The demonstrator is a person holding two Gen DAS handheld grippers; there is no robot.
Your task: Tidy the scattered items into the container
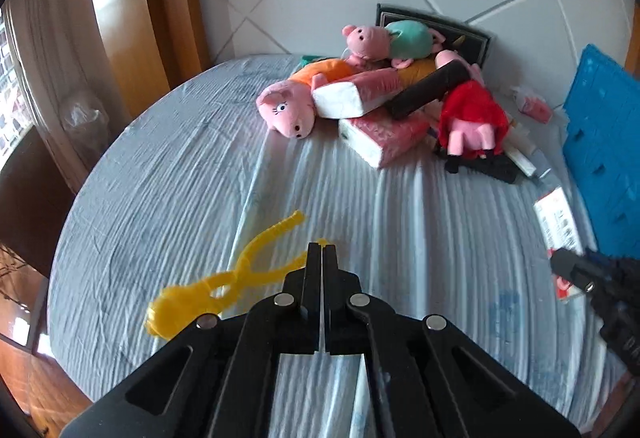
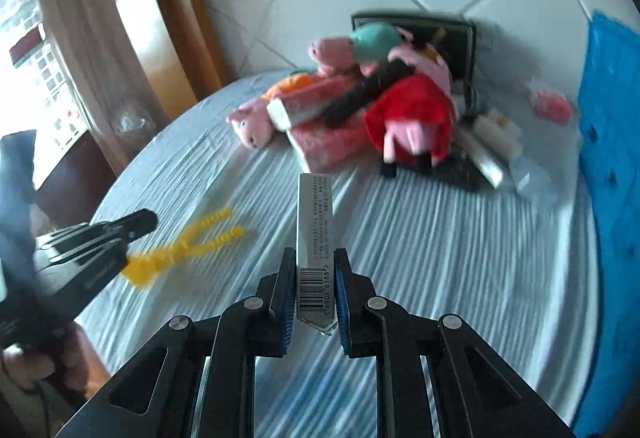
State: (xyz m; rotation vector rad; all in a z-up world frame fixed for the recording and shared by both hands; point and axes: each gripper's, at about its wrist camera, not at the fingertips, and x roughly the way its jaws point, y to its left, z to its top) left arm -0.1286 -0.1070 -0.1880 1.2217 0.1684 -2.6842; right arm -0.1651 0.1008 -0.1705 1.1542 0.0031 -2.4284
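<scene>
Right gripper (image 2: 314,292): grasping barcoded tube (image 2: 315,234), carry step; next, blue crate (image 2: 608,166) (mid-swing, blurred). Left gripper (image 1: 322,258): clenched, empty.

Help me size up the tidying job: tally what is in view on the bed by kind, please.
Pig plush toys: 3 (orange-dressed, green-dressed, red-dressed)
Pink tissue packs: 2 (upper, lower)
Yellow plastic tongs: 1
Barcoded silver box held in the right gripper: 1
Total: 7; the smaller clutter beside the blue crate is too blurred to count.
</scene>
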